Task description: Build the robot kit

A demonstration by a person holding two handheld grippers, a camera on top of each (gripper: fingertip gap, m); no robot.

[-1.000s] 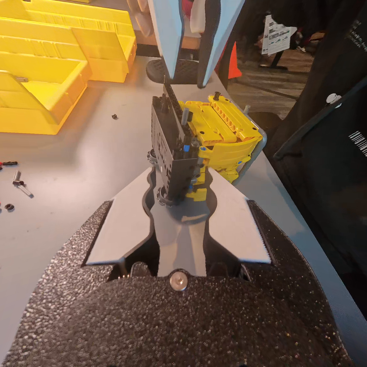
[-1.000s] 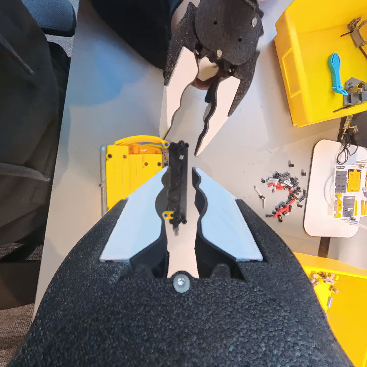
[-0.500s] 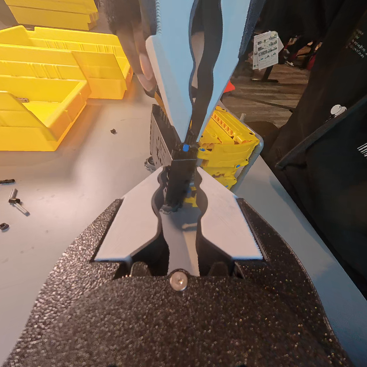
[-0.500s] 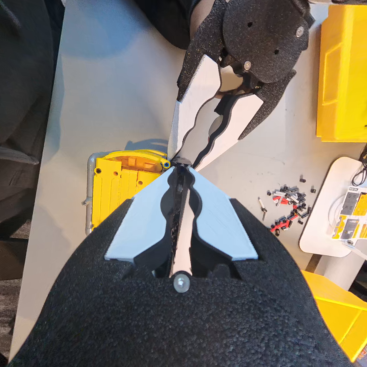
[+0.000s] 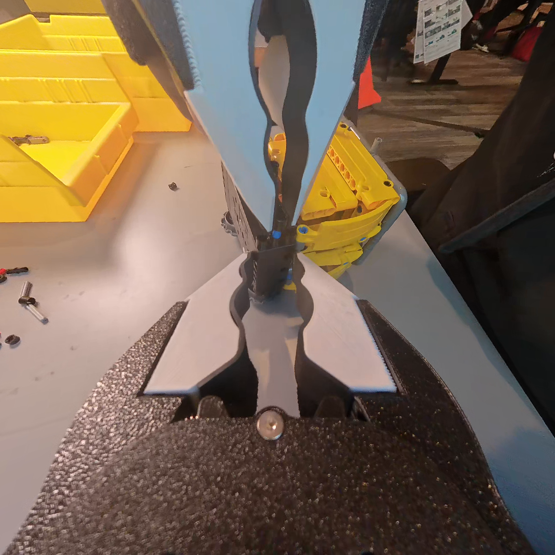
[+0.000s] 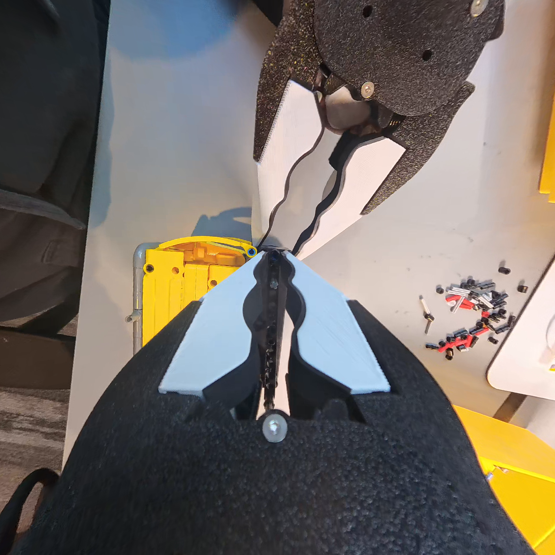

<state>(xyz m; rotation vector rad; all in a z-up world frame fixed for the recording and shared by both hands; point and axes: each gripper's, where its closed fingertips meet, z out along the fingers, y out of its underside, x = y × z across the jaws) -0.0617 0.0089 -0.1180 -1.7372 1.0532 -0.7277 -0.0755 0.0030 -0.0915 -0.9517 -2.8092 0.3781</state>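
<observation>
Between both tongs (image 5: 271, 255) (image 6: 274, 253), black beam (image 6: 271, 315) clamped.

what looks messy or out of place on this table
Small black, red and grey pins lie scattered loose on the table rather than in the yellow bins; a few strays sit apart. The yellow and black brick model stands near the table's edge.

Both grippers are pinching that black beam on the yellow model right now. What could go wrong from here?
1. The right gripper and left gripper meet tip to tip on the black beam; a squeeze or twist may knock their fingers together.
2. The yellow model sits at the table edge; a sideways push might slide it off.
</observation>
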